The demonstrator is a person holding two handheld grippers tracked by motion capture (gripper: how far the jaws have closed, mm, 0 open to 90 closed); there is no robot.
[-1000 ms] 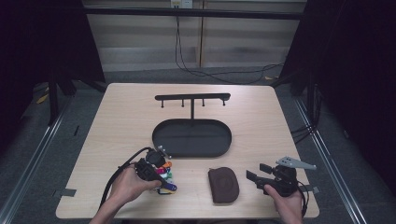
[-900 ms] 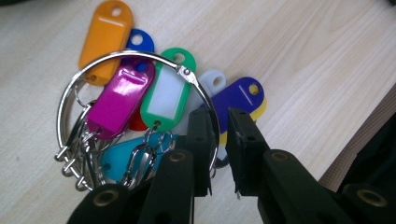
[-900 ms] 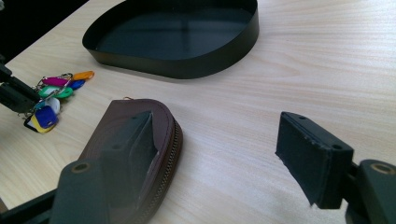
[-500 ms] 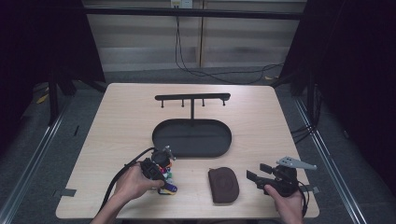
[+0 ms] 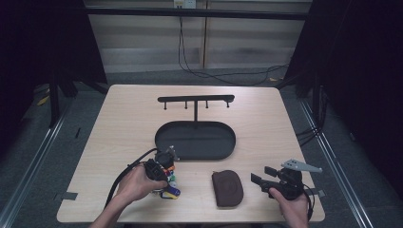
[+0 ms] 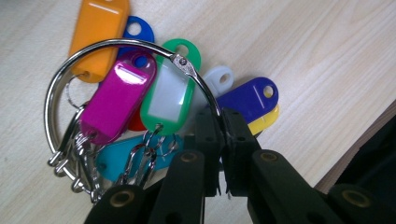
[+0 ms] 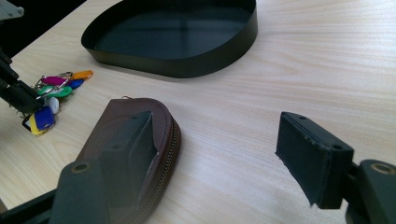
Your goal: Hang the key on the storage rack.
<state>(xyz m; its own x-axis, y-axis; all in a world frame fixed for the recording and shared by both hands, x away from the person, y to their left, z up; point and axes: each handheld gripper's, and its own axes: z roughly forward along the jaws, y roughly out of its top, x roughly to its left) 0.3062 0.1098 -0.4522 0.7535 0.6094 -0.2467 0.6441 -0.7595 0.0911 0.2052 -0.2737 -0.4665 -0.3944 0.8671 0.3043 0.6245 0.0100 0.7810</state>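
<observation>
Two grippers sit low in the high view: the left gripper point(image 5: 164, 173) at lower left of the table point(image 5: 119, 118), over a bunch of coloured key tags point(image 5: 170, 190), and the right gripper point(image 5: 266, 178) at lower right, beside a brown pouch point(image 5: 227, 188); a black oval tray point(image 5: 195, 140) with a hook rack point(image 5: 196, 99) lies above them, at mid-frame. Compared with a second ago, the left hand has shifted only slightly, and its jaws have just been closing. In the left gripper view they now pinch the metal ring point(image 6: 116, 46) at centre frame, tags fanned out on the wood at upper left. That suggests the keys are secured and ready for lifting, likely toward tray or rack. In the right gripper view the jaws stand wide apart and hold nothing, pouch point(image 7: 126, 154) at lower left, tray point(image 7: 187, 65) at the top.
</observation>
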